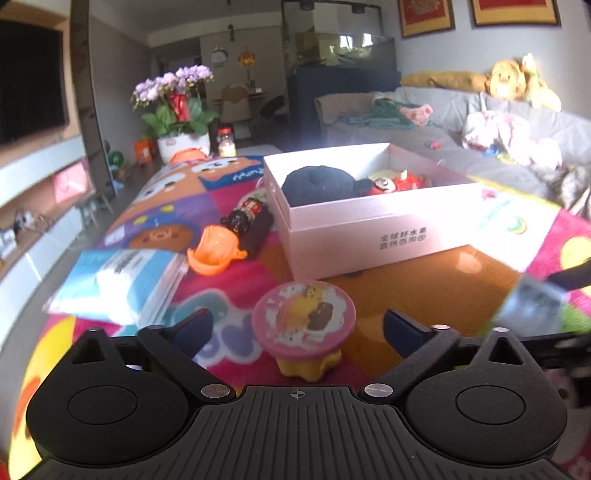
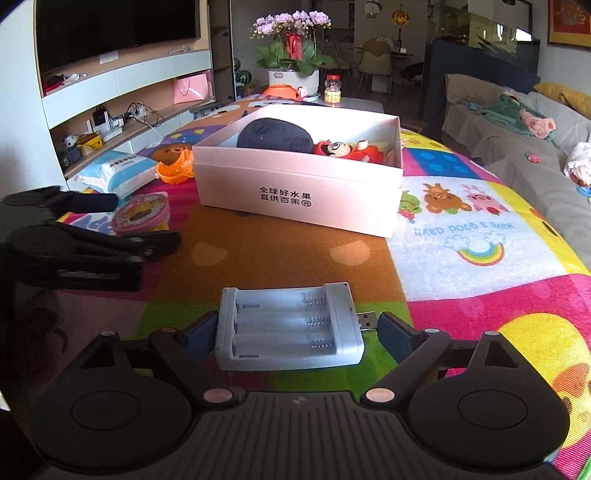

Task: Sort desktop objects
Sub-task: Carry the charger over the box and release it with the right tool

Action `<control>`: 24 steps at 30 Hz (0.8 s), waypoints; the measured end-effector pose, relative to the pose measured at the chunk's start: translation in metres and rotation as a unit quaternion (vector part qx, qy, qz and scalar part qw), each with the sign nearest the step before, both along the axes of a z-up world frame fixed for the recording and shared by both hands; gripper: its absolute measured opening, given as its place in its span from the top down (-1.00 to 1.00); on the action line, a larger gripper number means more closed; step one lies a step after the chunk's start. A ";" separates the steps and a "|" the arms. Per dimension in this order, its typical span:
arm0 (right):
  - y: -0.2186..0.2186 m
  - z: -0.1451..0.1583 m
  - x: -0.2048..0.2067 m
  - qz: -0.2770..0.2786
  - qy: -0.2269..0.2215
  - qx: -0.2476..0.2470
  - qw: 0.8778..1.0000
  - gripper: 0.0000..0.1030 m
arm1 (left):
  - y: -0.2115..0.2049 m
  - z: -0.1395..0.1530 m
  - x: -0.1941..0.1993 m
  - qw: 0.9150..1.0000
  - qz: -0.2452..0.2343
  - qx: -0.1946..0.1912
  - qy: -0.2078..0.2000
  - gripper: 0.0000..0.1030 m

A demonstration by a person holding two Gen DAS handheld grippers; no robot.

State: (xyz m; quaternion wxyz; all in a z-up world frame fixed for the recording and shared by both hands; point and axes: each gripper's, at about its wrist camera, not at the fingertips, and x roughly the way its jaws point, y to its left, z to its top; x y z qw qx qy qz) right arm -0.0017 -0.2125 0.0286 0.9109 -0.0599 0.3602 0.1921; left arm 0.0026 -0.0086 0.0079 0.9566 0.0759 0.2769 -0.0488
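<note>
Straddling the battery charger (image 2: 290, 326), the right gripper (image 2: 295, 332) stands open, pads not pressing yet. The left gripper (image 1: 297, 326) gapes around the pink-lidded toy cup (image 1: 304, 325), likely for the box (image 1: 369, 229).

both grippers point forward and downward; the left gripper (image 1: 295, 326) and right gripper (image 2: 297, 332) hold their jaws spread wide.

pink box (image 2: 295, 192), grey charger (image 2: 288, 328), orange toy (image 1: 214, 251), pink-lidded yellow cup (image 1: 304, 314)

Home living rm: sofa (image 2: 517, 122), TV (image 2: 118, 29).
</note>
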 end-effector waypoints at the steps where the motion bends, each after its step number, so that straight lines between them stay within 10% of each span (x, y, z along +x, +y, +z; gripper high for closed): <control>1: -0.004 0.004 -0.003 0.003 0.001 0.005 1.000 -0.77 | -0.002 -0.001 0.002 1.000 -0.001 0.006 0.002 -0.50; 6: -0.020 0.030 -0.014 0.012 -0.006 0.029 0.999 -0.77 | -0.007 -0.001 -0.002 1.000 -0.010 0.027 -0.004 -0.19; 18: -0.044 0.138 -0.026 -0.013 -0.197 0.032 0.980 -0.77 | -0.047 0.105 0.002 0.984 -0.091 -0.003 -0.153 -0.19; 24: -0.053 0.153 -0.001 -0.036 -0.209 0.024 0.977 -0.77 | -0.047 0.106 0.047 0.987 -0.081 -0.053 -0.125 -0.80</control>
